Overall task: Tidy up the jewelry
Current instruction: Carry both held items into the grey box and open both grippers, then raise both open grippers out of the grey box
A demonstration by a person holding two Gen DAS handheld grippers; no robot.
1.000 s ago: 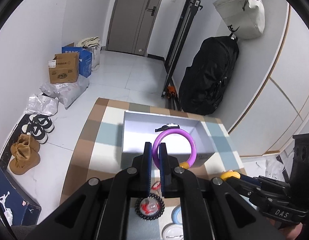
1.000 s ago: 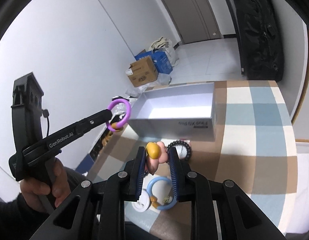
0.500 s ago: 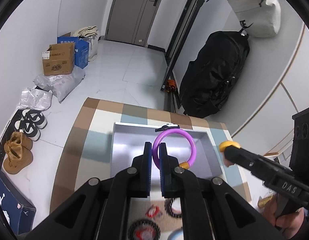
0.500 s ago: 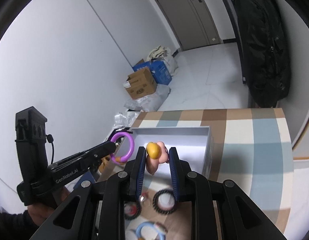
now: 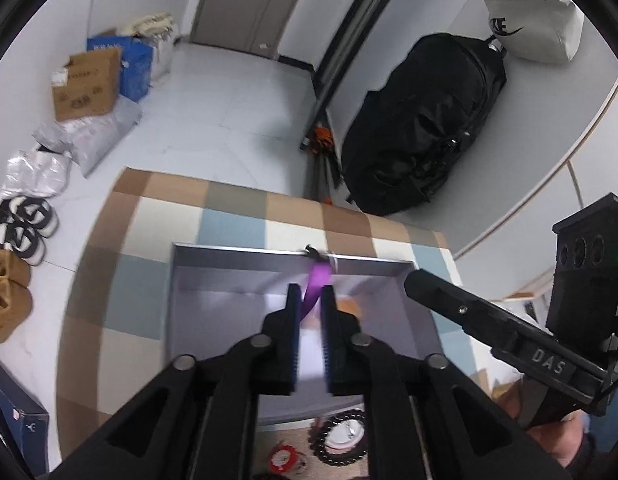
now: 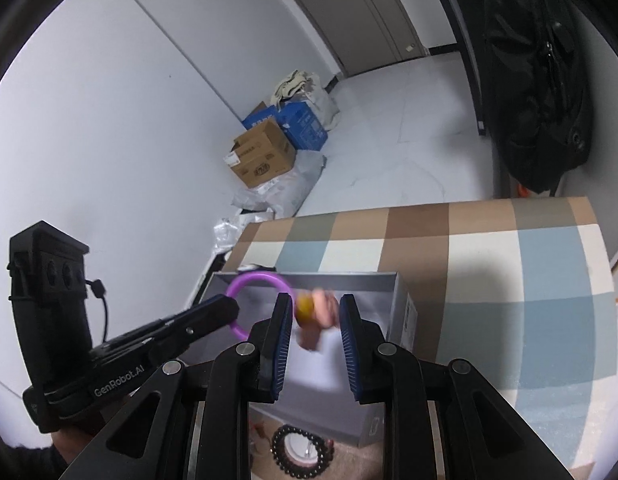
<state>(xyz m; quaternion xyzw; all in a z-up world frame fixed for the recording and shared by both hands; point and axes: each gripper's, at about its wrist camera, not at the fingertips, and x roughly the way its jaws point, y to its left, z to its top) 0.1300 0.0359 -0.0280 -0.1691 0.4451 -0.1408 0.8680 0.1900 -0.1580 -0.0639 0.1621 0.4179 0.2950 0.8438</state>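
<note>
Both grippers over the open white box (image 5: 213,276) on the checked table (image 5: 121,236).

Left gripper (image 5: 311,296): jaws have just been opening a little. The purple ring (image 5: 317,280) stands between them, blurred, sticking out past the tips toward the far wall of the box. Can't tell if the pads still press on it; gap looks slightly wider than the ring's band. In the right wrist view the ring (image 6: 245,286) hangs off the left gripper (image 6: 225,310) tip, over the box (image 6: 405,312), just left of the right jaws.

Right gripper (image 6: 315,312): jaws have just been opening too. A pink-and-yellow piece (image 6: 317,312), blurred, sits between them near the tips, over the box interior. Daylight shows on both sides of it, so the pads don't seem to clamp it. In the left wrist view the right gripper (image 5: 413,284) comes in from the right, its tip over the box's right wall.

Below the jaws, on the near side of the box: a black bead bracelet (image 6: 301,454) on the table, a red piece (image 5: 285,458) beside it in the left view.

A hand (image 6: 75,446) grips the left handle.
</note>
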